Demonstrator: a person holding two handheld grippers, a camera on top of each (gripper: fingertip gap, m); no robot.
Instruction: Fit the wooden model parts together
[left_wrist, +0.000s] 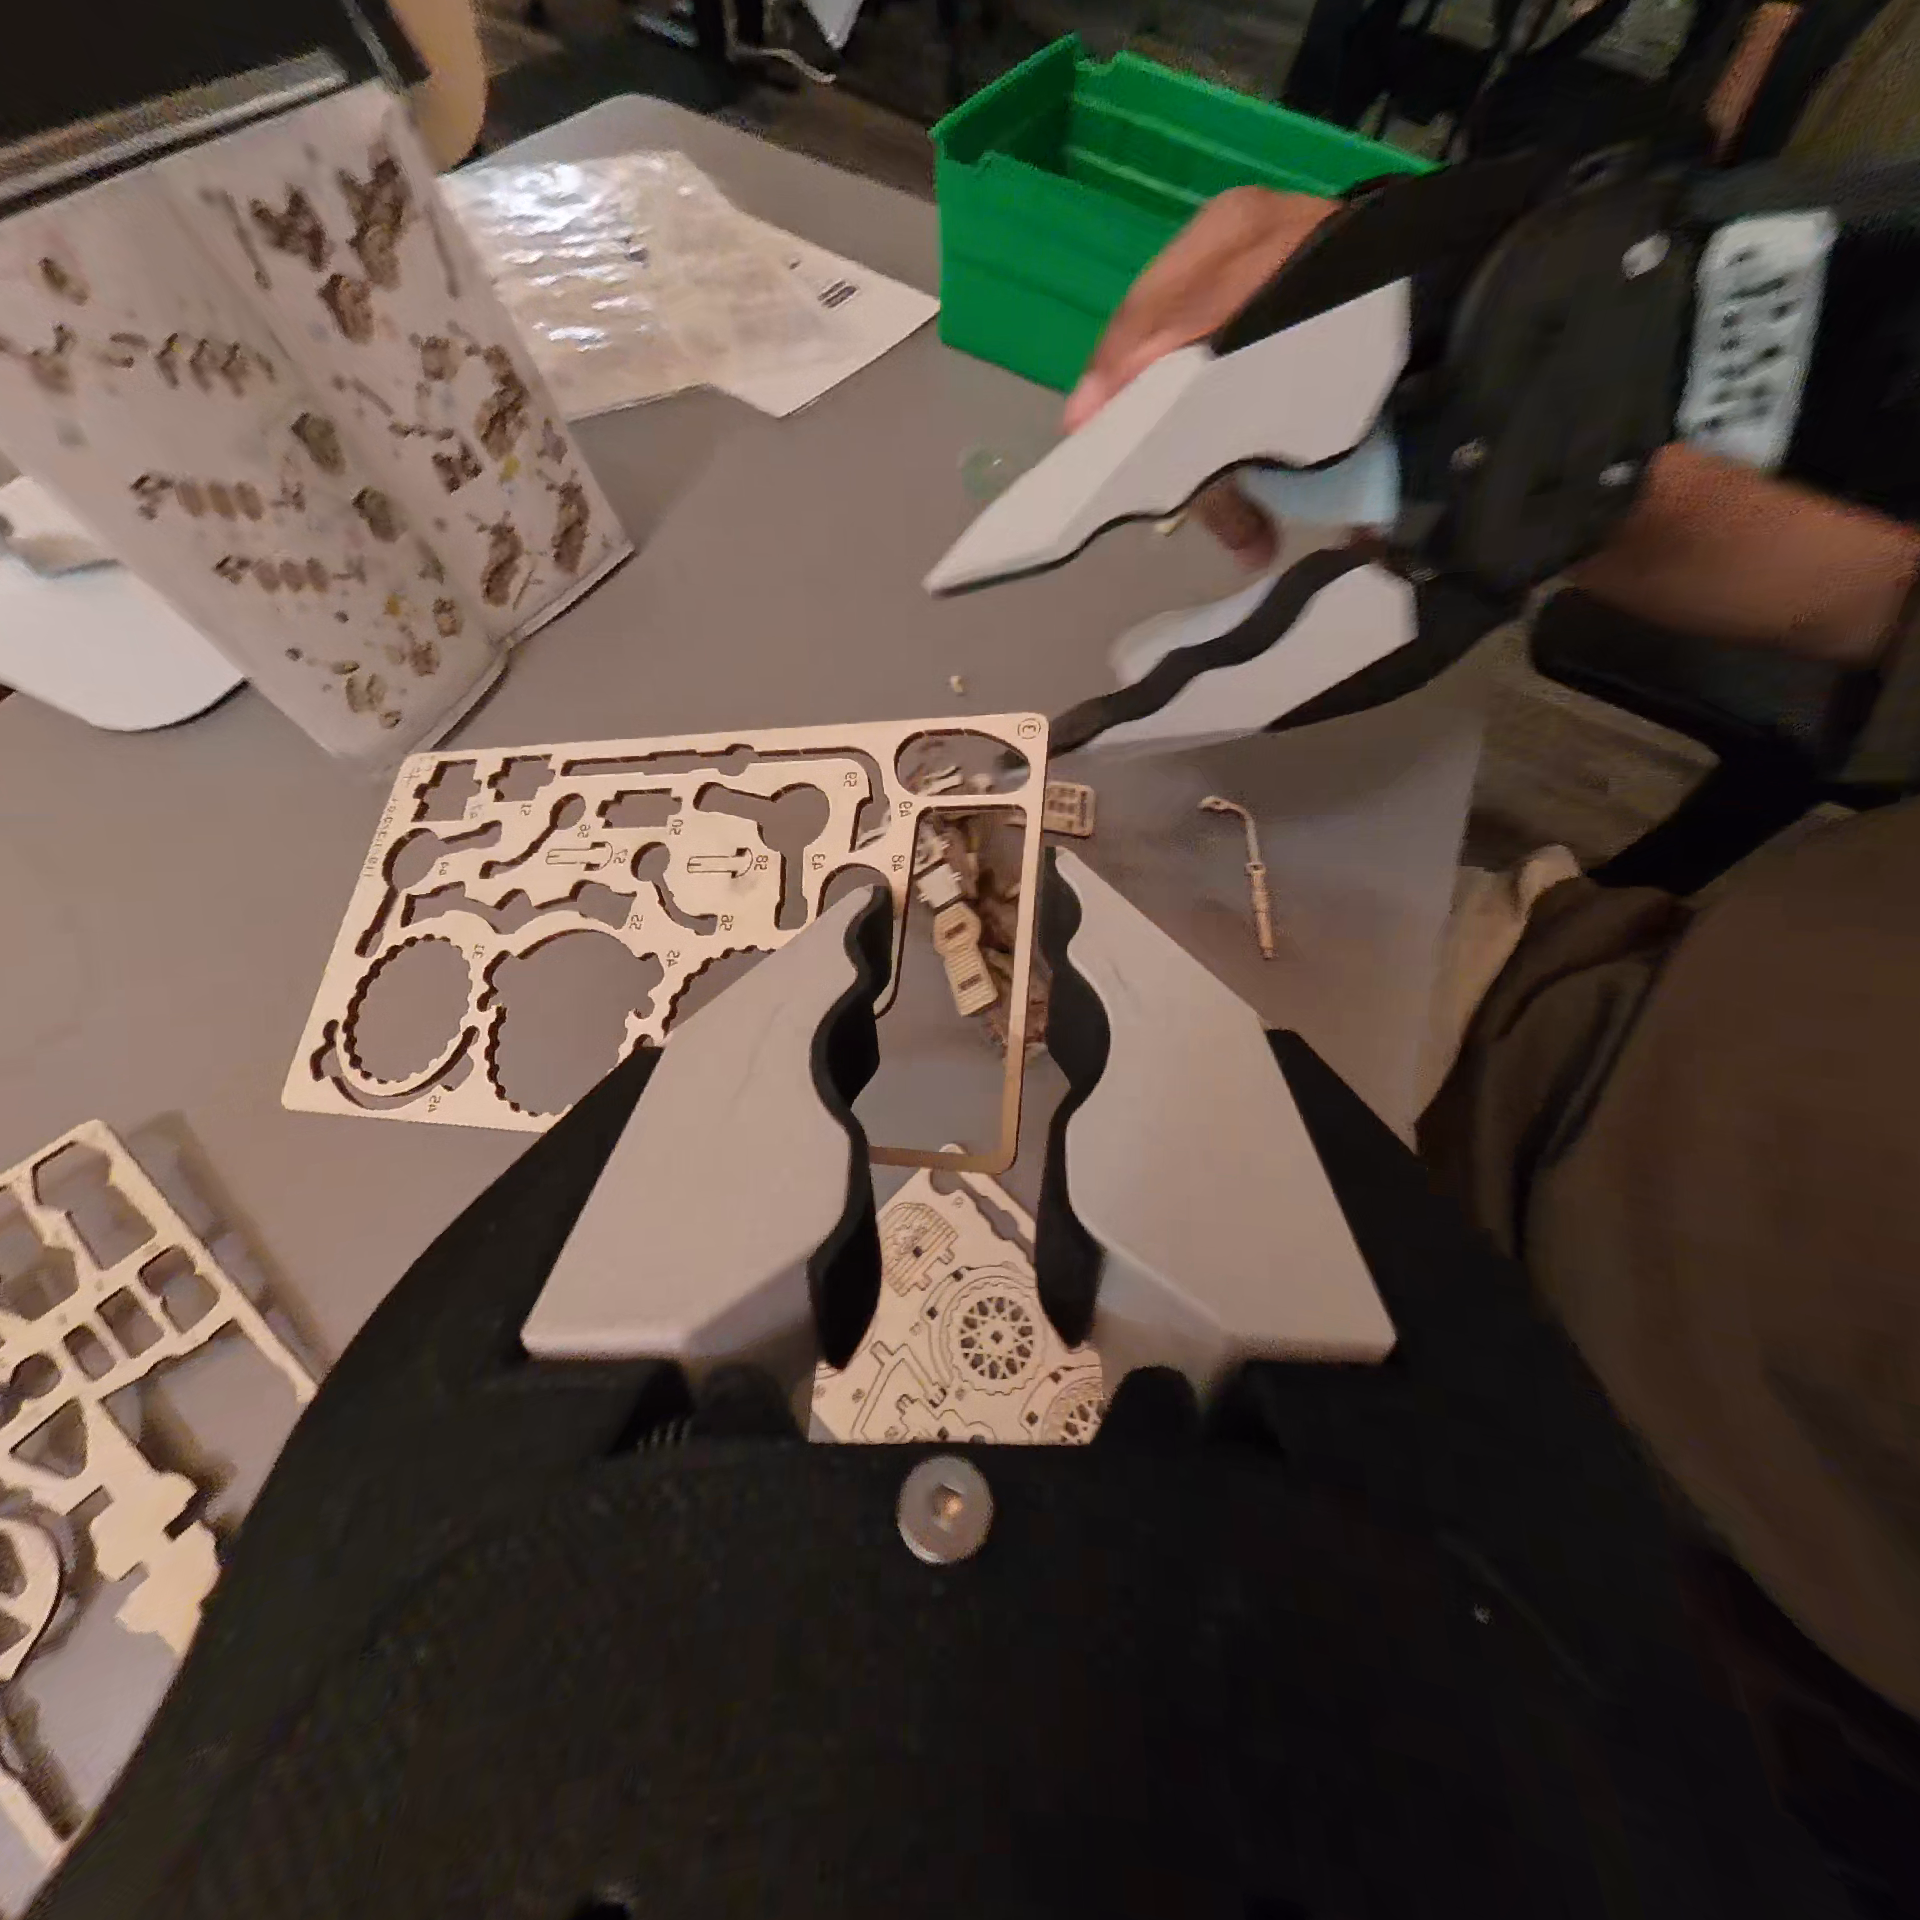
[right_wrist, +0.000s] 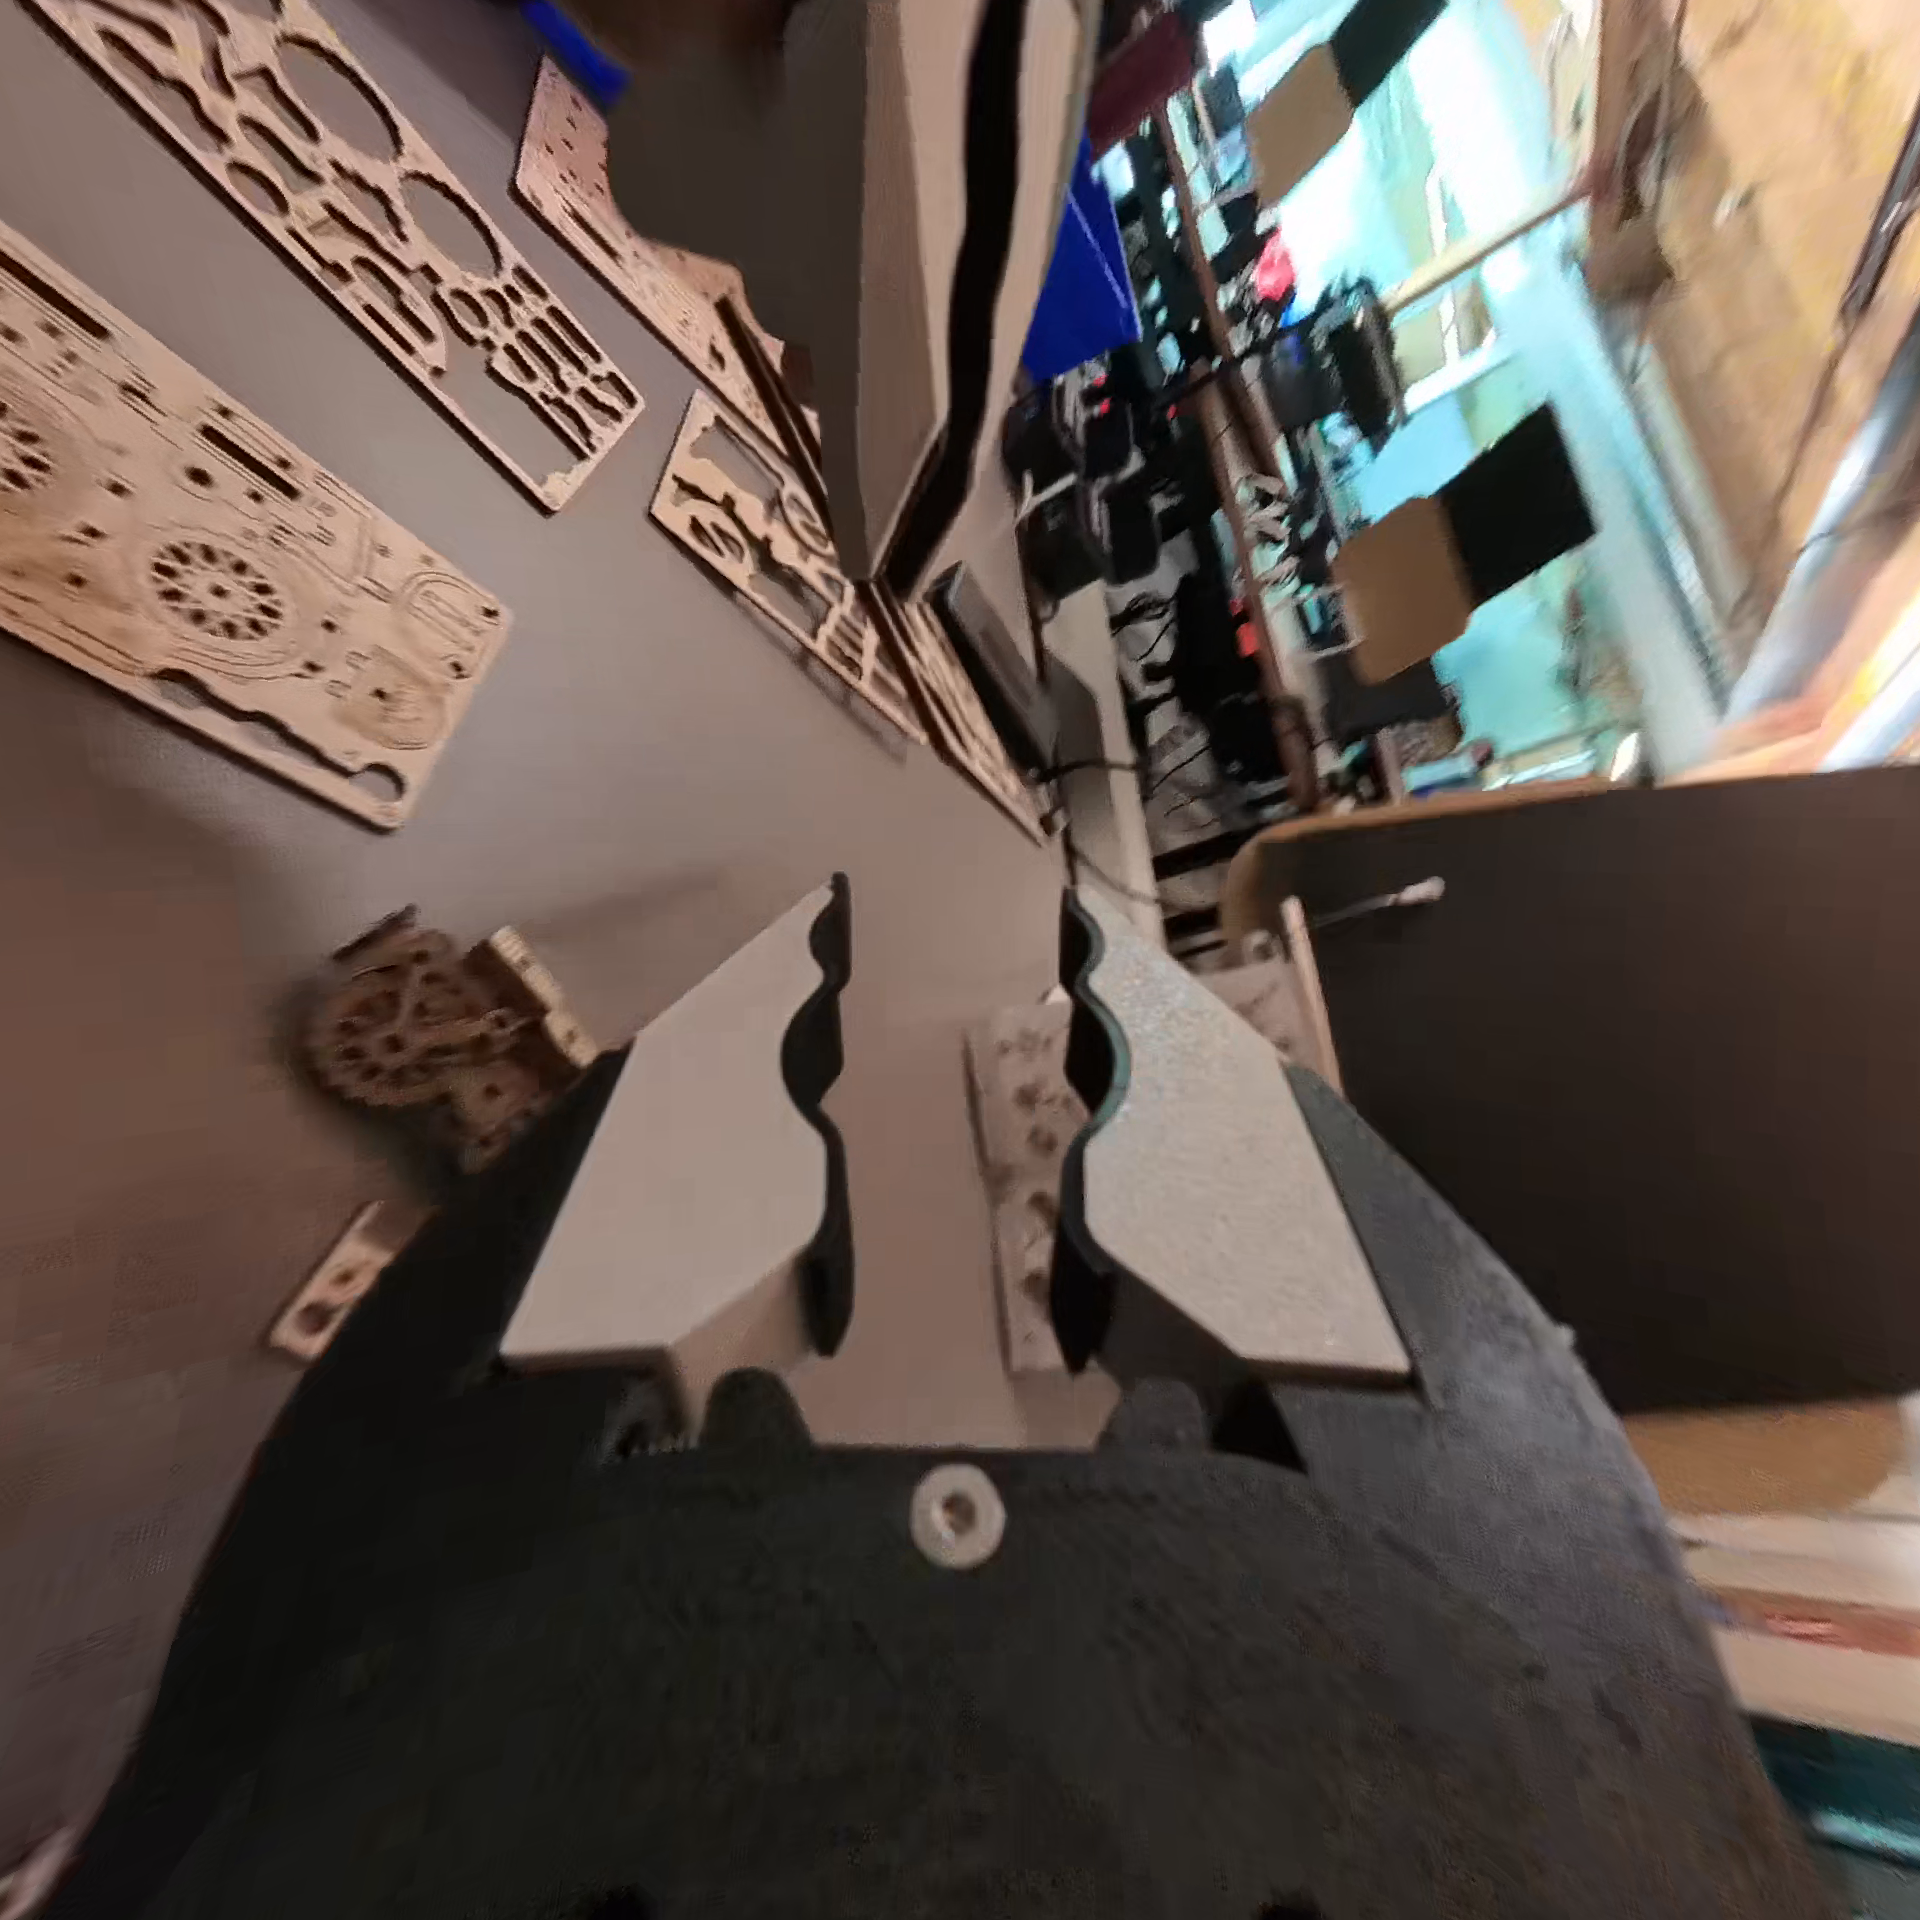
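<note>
My left gripper (left_wrist: 961, 894) is open and empty, hovering above a punched-out wooden sheet (left_wrist: 665, 914) and a small pile of loose wooden parts (left_wrist: 966, 925) lying in the sheet's cut-out corner. My right gripper (left_wrist: 997, 655) is open and empty, tilted in the air to the upper right of that sheet. In the right wrist view the right gripper (right_wrist: 956, 904) is open above the grey table, with a partly built wooden gear model (right_wrist: 436, 1029) to its left. The left gripper (right_wrist: 914, 312) shows at the top of that view.
A folded instruction booklet (left_wrist: 312, 416) stands at the back left, a paper sheet (left_wrist: 665, 270) and a green bin (left_wrist: 1122, 208) behind. More wooden sheets lie on the table (left_wrist: 104, 1299) (left_wrist: 966, 1340) (right_wrist: 229, 582) (right_wrist: 343, 208). A thin wooden rod part (left_wrist: 1247, 862) and a small flat piece (right_wrist: 332, 1288) lie loose. There is about 5 centimeters between the tips of the two grippers. From the right gripper's tips to the small flat piece (right_wrist: 332, 1288) is close to 15 centimeters.
</note>
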